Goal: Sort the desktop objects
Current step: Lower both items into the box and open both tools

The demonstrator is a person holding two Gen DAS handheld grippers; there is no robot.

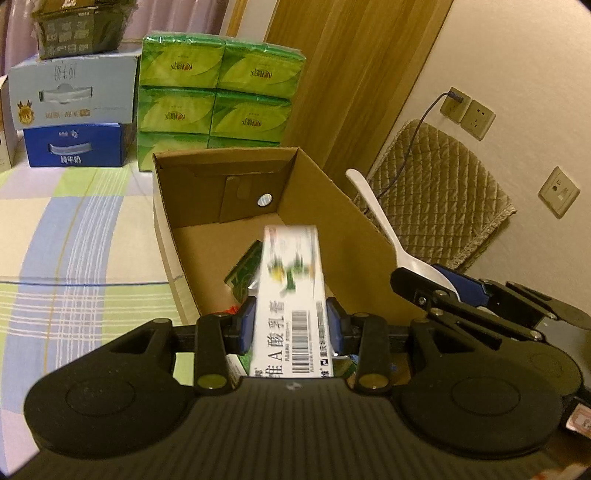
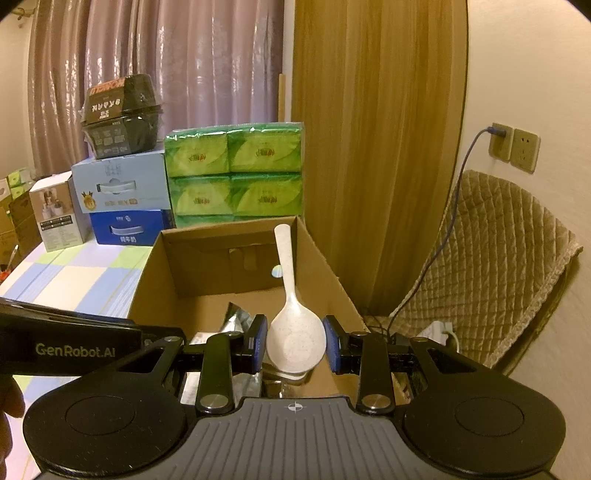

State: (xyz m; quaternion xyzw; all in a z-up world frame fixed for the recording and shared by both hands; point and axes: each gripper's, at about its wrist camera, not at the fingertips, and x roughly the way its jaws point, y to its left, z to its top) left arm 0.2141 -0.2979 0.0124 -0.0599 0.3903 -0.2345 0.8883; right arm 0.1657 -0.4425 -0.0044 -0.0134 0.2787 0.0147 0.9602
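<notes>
Checked cloth in pale blue, green and cream covers the counter (image 1: 74, 240), bare on the left. At its far left edge stands a stack: a dark blue box (image 1: 74, 146) at the bottom, a pale blue box (image 1: 70, 92) on it, and a black bowl pack (image 1: 81, 29) on top. Just right of the stack, touching it, rises a wall of green tissue packs (image 1: 218, 92), two across and three high.

Directly in front of the packs sits the open cardboard box (image 1: 332, 221), its far wall pierced by a small round hole. A green packet (image 1: 245, 269) lies tilted on the box floor, towards the near side.

The left gripper (image 1: 291, 317) hangs over the near part of the box, pointing down into it. A long white carton (image 1: 291, 277) with a barcode and green print runs lengthwise between its blue pads (image 1: 246, 319), its far end blurred above the green packet. The pads flank the carton closely on both sides; whether they press on it I cannot tell.

To the right, the right gripper (image 2: 295, 339) pinches the bowl of a white spoon (image 2: 291, 317) between its pads. The spoon's handle points away and upward, over the right side of the box in its own view.

Farther right, past the box's right wall, a quilted tan chair cover (image 1: 436, 206) leans by the cream wall, where a cable (image 1: 417, 136) runs up to wall sockets (image 1: 478, 118).
</notes>
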